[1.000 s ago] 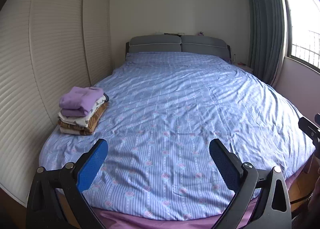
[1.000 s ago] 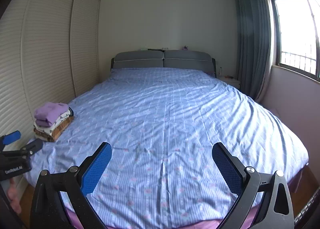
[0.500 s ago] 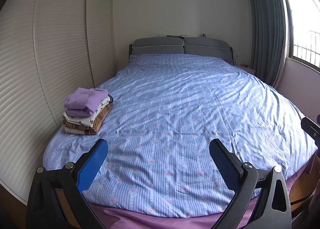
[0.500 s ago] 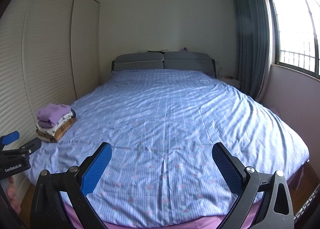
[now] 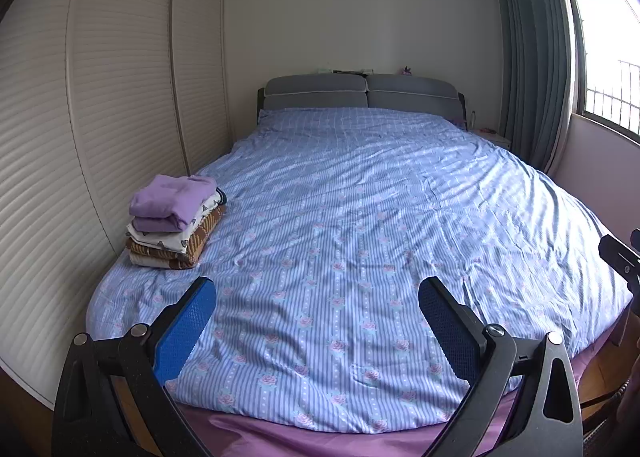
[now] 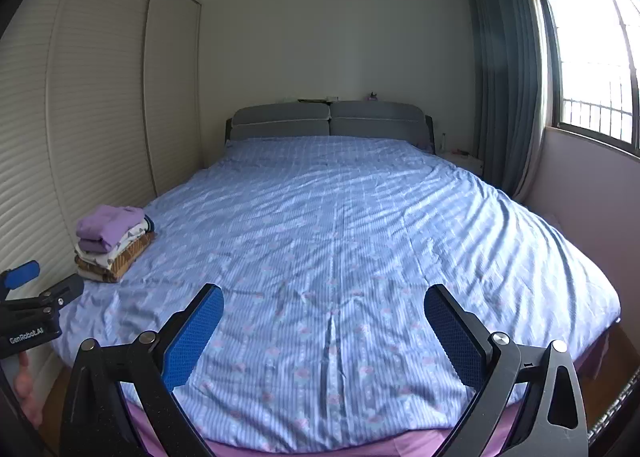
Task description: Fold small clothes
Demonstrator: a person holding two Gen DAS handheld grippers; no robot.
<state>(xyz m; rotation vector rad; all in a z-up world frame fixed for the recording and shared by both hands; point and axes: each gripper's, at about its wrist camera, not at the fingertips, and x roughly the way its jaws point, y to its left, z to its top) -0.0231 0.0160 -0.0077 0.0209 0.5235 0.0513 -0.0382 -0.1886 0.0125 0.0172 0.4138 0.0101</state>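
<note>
Left wrist view: left hand-held gripper (image 5: 316,313) spread wide, blue pads (image 5: 182,331) apart, nothing between them, held over the foot of the bed (image 5: 360,237). Blue striped floral duvet covers the bed, purple sheet (image 5: 320,441) showing under its near edge. Stack of folded clothes (image 5: 174,227) sits on the duvet at the bed's left edge, near the louvred wardrobe doors (image 5: 100,117); purple garment (image 5: 168,201) on top, white printed piece under it, brown patterned one below, pale one at the bottom. Stack well apart from both grippers. Grey headboard (image 5: 360,93) at the far end, grey curtain (image 5: 528,69) and window (image 5: 604,57) on the right. Part of the other gripper's black body pokes in at the right edge.

Right wrist view: right hand-held gripper (image 6: 324,317) also released, jaws wide, empty, over the bed's near end. Same clothes stack (image 6: 114,243) at far left on the duvet. Left gripper's blue tip and black body labelled GenRobot.AI visible at the left edge, fingers of the person's hand (image 6: 28,389) below it.
</note>
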